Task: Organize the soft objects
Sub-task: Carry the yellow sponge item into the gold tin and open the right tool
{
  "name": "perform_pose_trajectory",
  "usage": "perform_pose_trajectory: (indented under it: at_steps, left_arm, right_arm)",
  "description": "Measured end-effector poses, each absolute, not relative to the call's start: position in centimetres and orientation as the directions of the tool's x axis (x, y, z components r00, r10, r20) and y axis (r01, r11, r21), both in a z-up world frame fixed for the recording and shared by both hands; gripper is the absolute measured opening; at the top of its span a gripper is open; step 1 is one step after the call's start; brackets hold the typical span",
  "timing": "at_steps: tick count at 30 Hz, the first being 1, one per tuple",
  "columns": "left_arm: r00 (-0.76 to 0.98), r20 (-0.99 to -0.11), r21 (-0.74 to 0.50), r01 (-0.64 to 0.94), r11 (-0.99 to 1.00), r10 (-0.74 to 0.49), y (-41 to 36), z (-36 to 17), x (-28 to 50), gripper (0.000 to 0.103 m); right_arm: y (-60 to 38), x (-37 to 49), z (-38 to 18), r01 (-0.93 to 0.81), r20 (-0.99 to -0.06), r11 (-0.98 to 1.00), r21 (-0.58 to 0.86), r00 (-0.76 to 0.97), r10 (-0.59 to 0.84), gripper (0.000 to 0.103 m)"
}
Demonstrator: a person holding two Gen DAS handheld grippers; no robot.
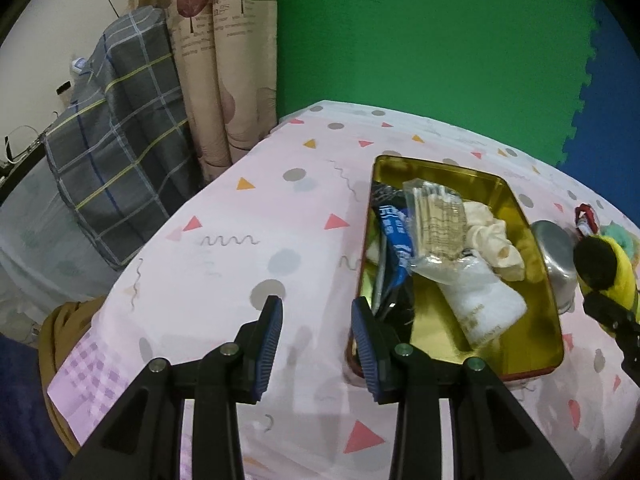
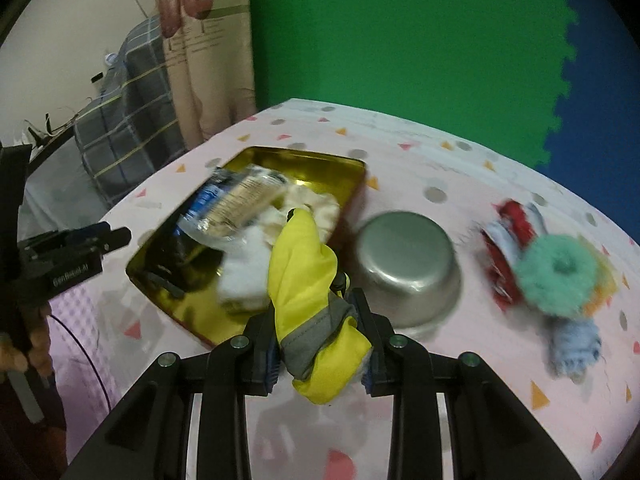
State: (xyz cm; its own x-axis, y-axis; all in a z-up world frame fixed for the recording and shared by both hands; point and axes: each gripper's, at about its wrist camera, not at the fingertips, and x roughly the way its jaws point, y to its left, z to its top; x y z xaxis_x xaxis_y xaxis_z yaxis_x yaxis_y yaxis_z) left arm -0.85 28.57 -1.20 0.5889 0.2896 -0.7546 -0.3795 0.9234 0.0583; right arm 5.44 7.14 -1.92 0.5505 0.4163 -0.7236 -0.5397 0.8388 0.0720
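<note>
The right gripper point(image 2: 320, 344) is clamped on a yellow and grey glove point(image 2: 310, 280), which hangs over the near corner of the gold tin point(image 2: 352, 168), at seven o'clock from the steel bowl point(image 2: 408, 264). The left gripper point(image 1: 316, 340) stands half open with nothing between its pads, at nine o'clock from the tin. Fluffy rings point(image 2: 556, 276) lie at the bowl's three o'clock.

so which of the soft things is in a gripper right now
The yellow glove with the grey band, clamped in the right gripper. The green fluffy ring and white towel lie untouched.
</note>
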Motion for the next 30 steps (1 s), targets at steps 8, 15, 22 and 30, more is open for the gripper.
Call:
perform_pose_trajectory:
  at_steps: [8, 15, 22, 30]
  left_arm:
    - [0.568, -0.771, 0.038, -0.412, 0.910, 0.290, 29.9, -1.6, -0.9, 0.036]
    - [0.564, -0.776, 0.027, -0.417, 0.909, 0.282, 30.2, -1.7, -0.9, 0.036]
    - [0.566, -0.775, 0.018, -0.426, 0.905, 0.282, 30.5, -1.7, -0.9, 0.036]
    - [0.567, -0.774, 0.023, -0.420, 0.907, 0.282, 30.5, -1.8, -0.9, 0.036]
  right_arm:
    - [11.6, 7.6, -1.8, -0.567, -0.731, 0.822, 0.049, 0.541, 0.416, 0.028]
    - [14.1, 9.1, -2.4, -0.572, -0.742, 0.820, 0.008, 0.546, 0.388, 0.028]
    - [15.5, 10.2, -3.6, -0.561, -0.763, 0.827, -0.024, 0.545, 0.348, 0.029]
    - [16.2, 9.8, -3.6, -0.571, -0.765, 0.821, -0.010, 0.534, 0.362, 0.037]
